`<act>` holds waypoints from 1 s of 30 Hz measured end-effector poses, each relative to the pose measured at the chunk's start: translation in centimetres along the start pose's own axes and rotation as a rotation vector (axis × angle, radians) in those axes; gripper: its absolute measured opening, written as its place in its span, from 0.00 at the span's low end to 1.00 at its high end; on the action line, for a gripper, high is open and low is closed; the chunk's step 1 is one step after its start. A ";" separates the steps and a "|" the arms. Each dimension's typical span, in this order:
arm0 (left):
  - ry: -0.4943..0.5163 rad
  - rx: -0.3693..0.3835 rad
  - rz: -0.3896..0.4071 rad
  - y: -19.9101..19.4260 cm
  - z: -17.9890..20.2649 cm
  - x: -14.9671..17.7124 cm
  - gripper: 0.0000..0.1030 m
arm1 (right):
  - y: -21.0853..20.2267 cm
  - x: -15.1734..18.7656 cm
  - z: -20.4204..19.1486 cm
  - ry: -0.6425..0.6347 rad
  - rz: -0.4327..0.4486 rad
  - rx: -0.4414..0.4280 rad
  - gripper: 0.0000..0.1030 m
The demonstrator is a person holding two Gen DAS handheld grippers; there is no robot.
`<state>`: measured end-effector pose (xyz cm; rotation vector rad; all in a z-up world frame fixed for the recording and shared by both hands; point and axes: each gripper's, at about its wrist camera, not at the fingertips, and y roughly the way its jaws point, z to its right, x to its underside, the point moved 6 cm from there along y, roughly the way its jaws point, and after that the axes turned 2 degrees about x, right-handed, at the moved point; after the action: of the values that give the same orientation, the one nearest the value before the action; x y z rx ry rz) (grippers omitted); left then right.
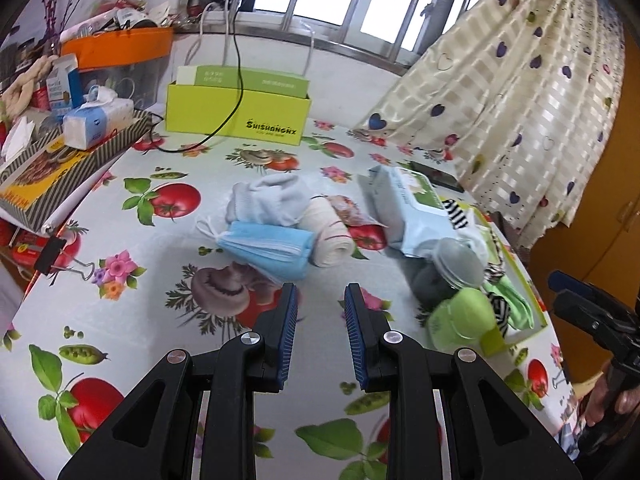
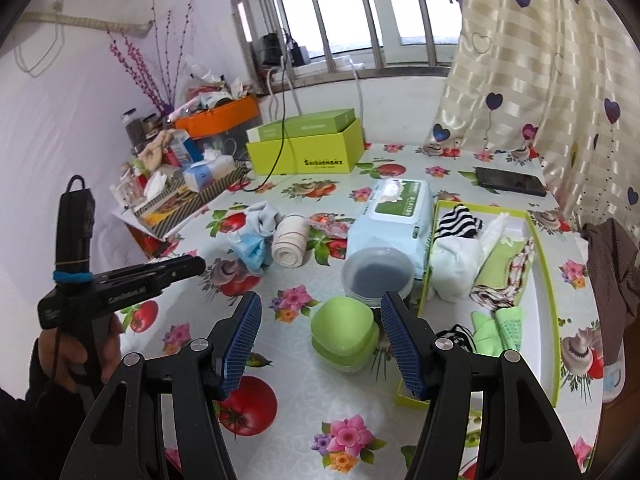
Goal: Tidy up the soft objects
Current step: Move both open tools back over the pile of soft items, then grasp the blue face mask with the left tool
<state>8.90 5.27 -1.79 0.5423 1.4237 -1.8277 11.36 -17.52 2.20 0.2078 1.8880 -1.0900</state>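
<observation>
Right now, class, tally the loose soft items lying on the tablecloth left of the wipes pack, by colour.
Blue: 1, face mask bundle
White: 1, sock
Cream: 1, rolled bandage
Total: 3

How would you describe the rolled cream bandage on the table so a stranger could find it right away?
Start at the big pack of wet wipes in the middle of the flowered table and look just to its left. There a small pile of soft things lies, and the bandage is its rightmost piece, beside the blue face masks. It alone is a tight cream roll with thin dark stripes.
</observation>
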 end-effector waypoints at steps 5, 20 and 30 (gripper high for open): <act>-0.036 -0.011 -0.007 1.4 -1.0 -0.6 0.44 | 1.1 -0.4 -0.2 -0.015 -0.012 -0.010 0.61; 0.138 -0.159 -0.049 7.9 -0.5 -2.0 0.45 | 3.8 -1.1 -0.3 -0.043 -0.050 -0.021 0.61; 0.114 -0.204 -0.070 9.8 -2.6 -1.6 0.30 | 5.7 -2.6 -1.0 -0.099 -0.077 -0.007 0.61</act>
<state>17.10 7.22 -7.60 0.5046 1.7032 -1.7017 15.22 -12.61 0.93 0.0759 1.8235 -1.1253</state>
